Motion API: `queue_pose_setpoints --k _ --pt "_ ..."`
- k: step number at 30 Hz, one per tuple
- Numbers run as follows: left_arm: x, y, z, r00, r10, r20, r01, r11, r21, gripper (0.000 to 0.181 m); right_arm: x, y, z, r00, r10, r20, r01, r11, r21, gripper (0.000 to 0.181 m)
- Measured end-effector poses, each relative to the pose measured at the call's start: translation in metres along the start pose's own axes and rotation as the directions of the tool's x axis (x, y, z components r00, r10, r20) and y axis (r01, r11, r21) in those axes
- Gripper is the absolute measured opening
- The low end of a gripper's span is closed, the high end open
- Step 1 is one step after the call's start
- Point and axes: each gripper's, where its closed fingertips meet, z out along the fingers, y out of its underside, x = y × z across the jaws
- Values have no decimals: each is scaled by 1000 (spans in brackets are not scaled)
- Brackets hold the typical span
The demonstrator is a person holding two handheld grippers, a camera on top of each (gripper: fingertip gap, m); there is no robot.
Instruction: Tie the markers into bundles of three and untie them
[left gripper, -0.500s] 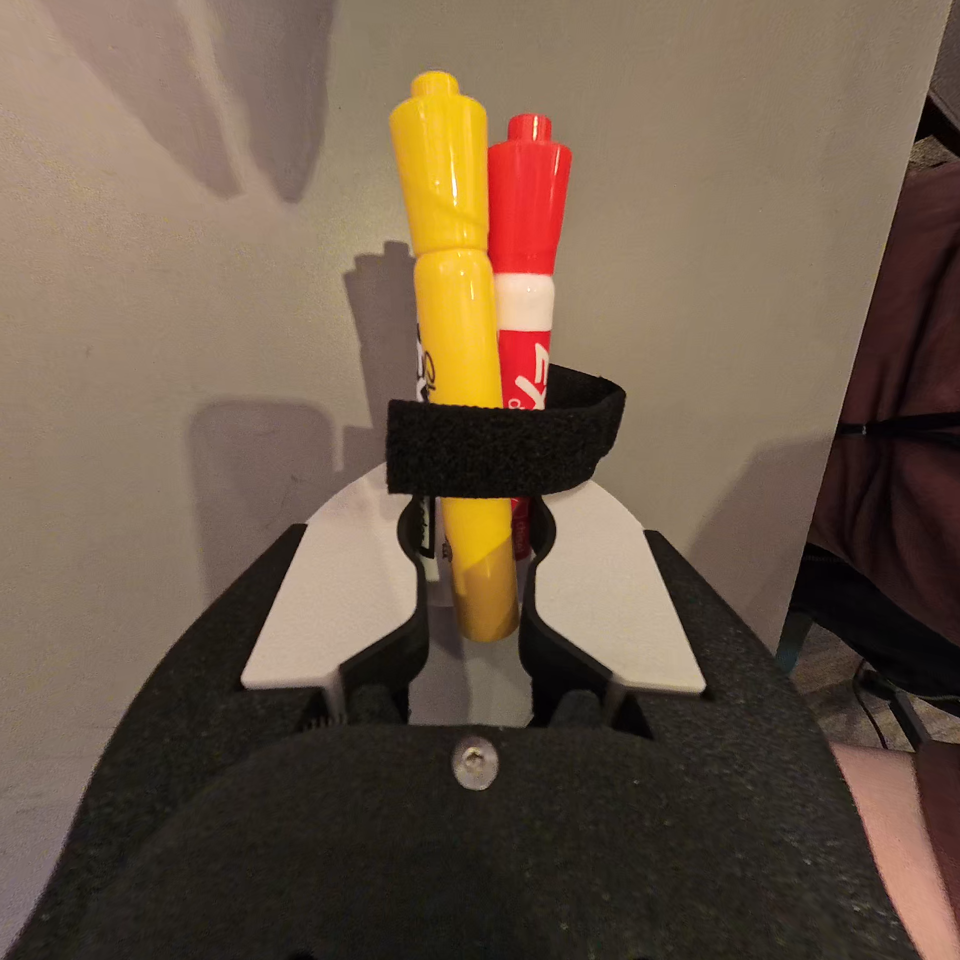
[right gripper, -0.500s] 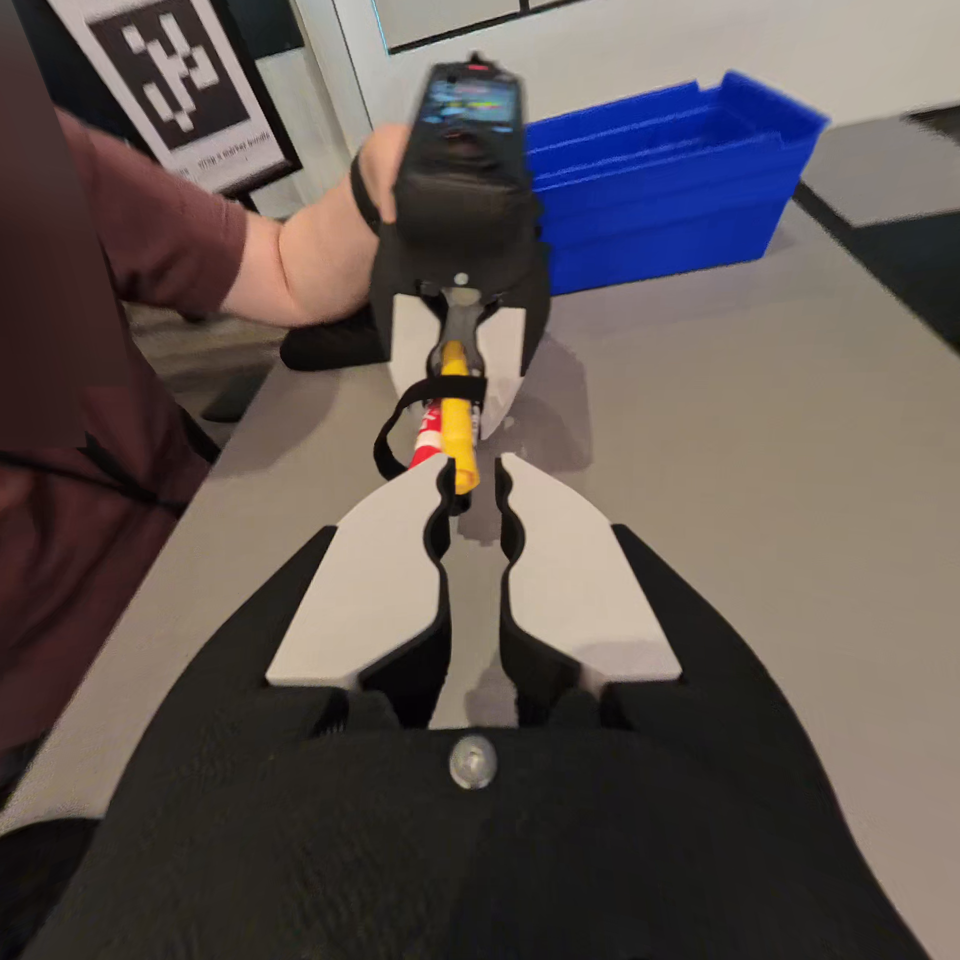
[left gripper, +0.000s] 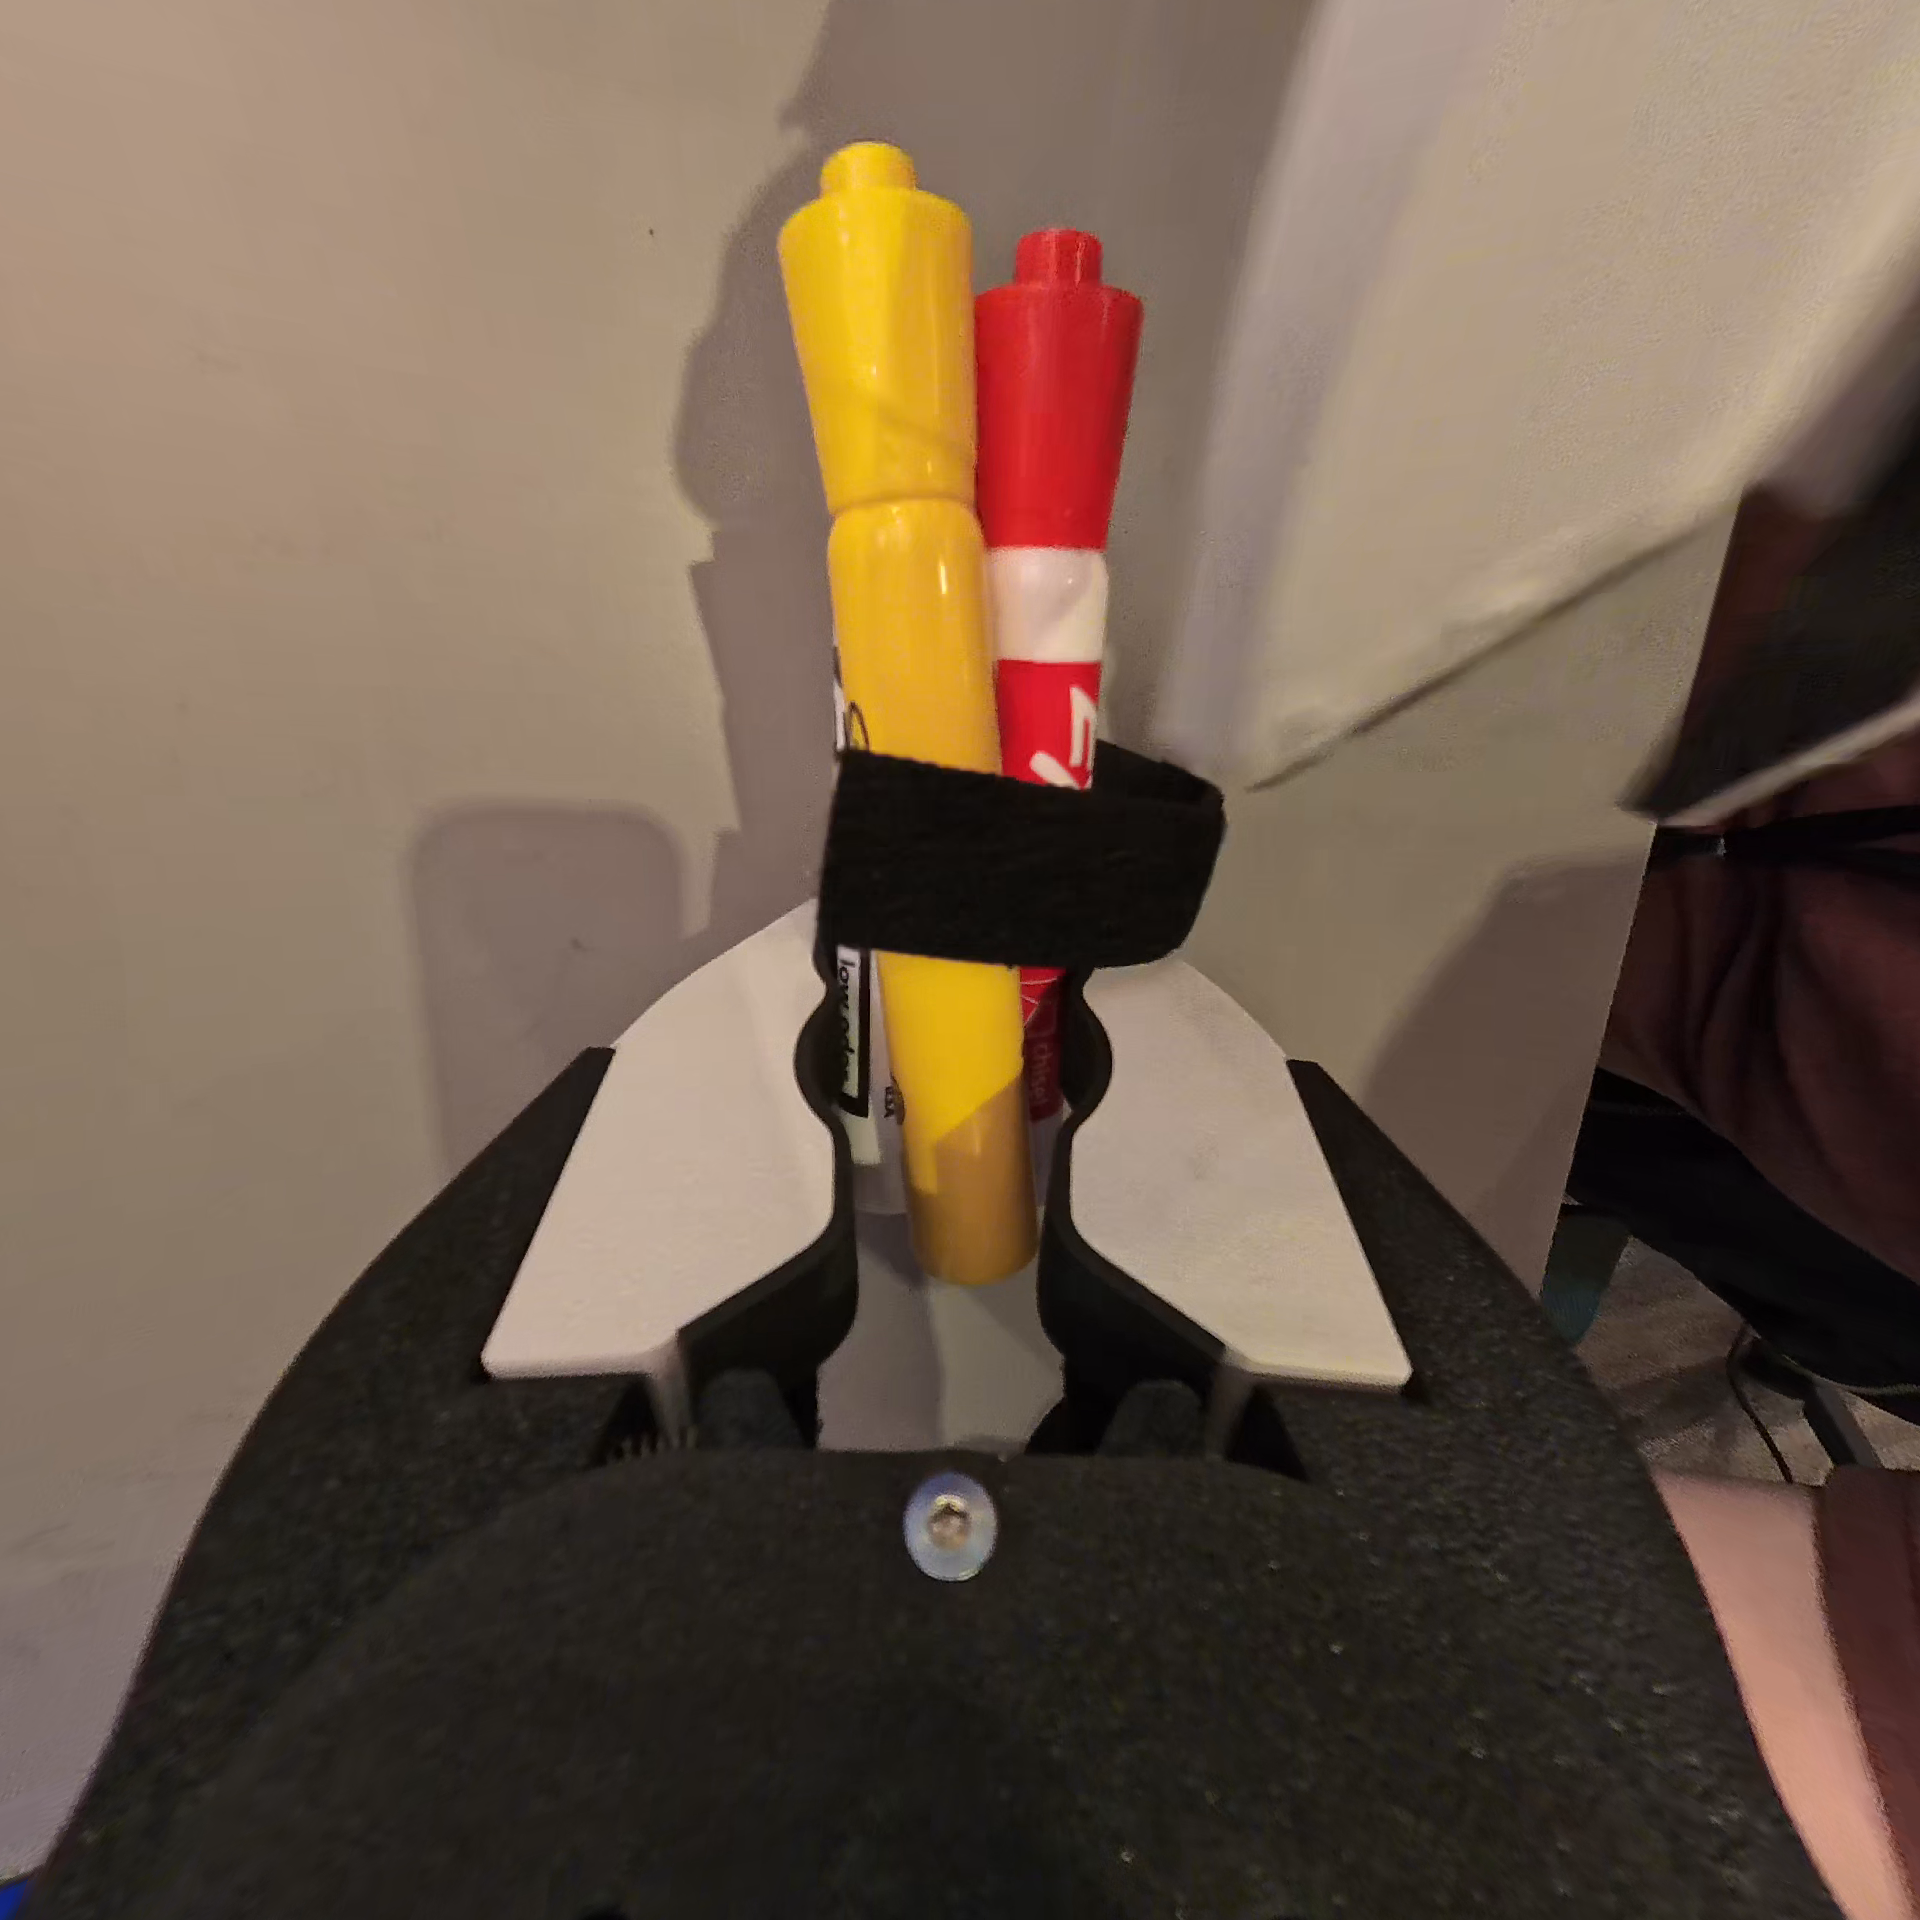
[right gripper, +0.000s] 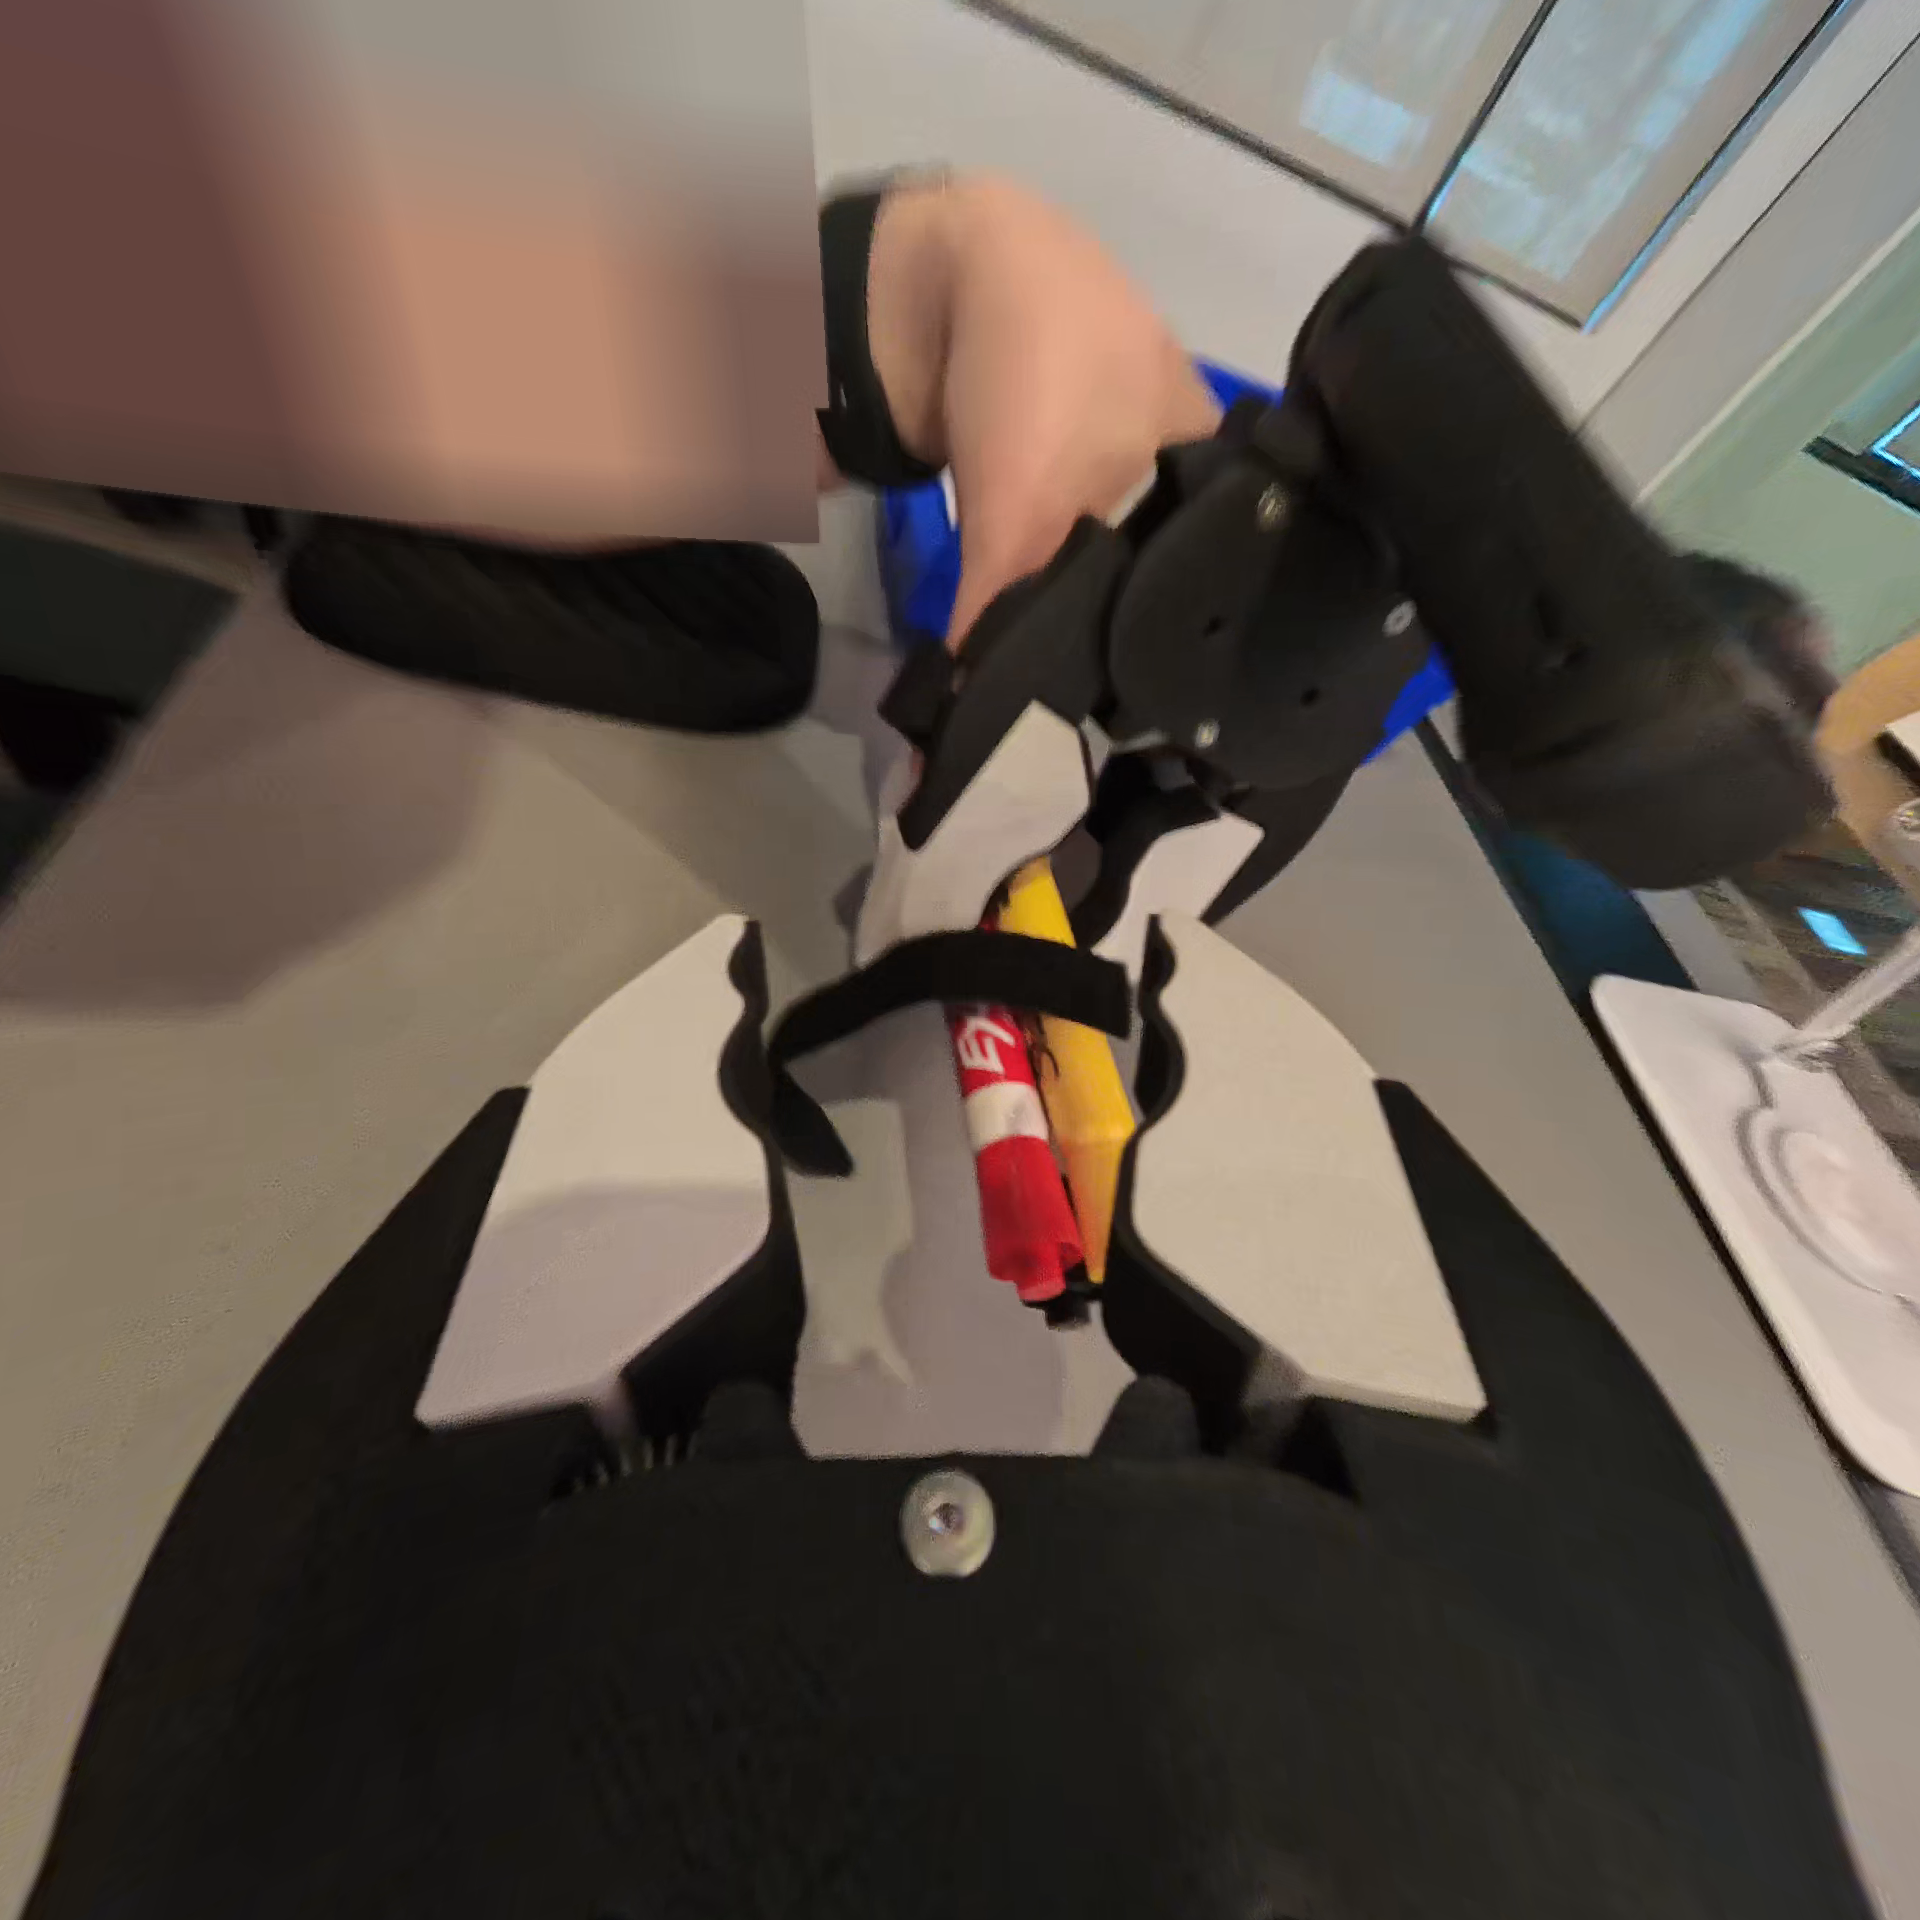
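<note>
Your left gripper (left gripper: pixel 951 1049) clamps the yellow marker (left gripper: pixel 914 665) bundle; right gripper (right gripper: pixel 951 1049) gapes around it, black strap (right gripper: pixel 935 982) loose, blue bin (right gripper: pixel 914 540) maybe at 12.

Grey worktop (right gripper: pixel 260 1039) fills the frame. Behind, a blue bin (right gripper: pixel 914 540) peeks out, mostly hidden. Off to the right edge lies a white tray (right gripper: pixel 1714 1174) with something clear standing on it. Glass panels (right gripper: pixel 1507 125) run across the back wall.

wrist cameras facing, close, sharing marker bundle (left gripper: pixel 935 727)
</note>
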Motion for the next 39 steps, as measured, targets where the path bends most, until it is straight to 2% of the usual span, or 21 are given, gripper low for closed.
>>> queue_pose_setpoints --k 4,8,11,16,19,21,24,26,28,30,33,36,39 --pt "2 -1 -3 1000 4 4 -4 1000 5 38 -4 22 21 991 -133 -1 132 984 -122 62" --pt "4 -3 -7 1000 10 10 -10 1000 19 38 -6 31 28 983 -180 25 181 961 -211 57" --pt "4 -1 -10 1000 10 12 -11 1000 20 38 0 8 18 971 -239 -17 234 961 -148 54" --pt "4 0 -14 999 20 36 -21 1000 18 38 13 -20 -6 983 -182 -32 179 981 -76 53" --pt "0 8 -12 997 23 70 -21 999 -33 38 28 -7 -12 997 -83 7 83 990 -114 54" --pt "-1 10 -11 997 24 79 -20 999 -50 38 35 3 -10 993 80 83 -72 992 -101 54" --pt "0 9 -10 996 36 76 -32 998 -48 38 55 17 -5 919 343 192 -342 939 -41 50" --pt "1 9 -11 996 38 85 -34 998 -51 38 68 27 -3 869 436 234 -450 893 7 48" --pt "-2 9 -14 993 41 111 -35 998 -53 38 65 36 0 796 521 309 -541 841 -25 46" --pt "-5 9 -17 990 39 138 -32 998 -53 38 57 41 4 751 561 348 -576 814 -71 47" --pt "-10 10 -20 984 30 173 -21 998 -55 38 48 31 3 732 547 406 -577 814 -56 36" --pt "-11 12 -23 983 23 180 -13 998 -53 38 47 29 2 773 515 371 -535 843 -55 36" --pt "-14 12 -25 979 17 202 -6 999 -53 38 43 22 -3 782 492 382 -520 854 -36 36"
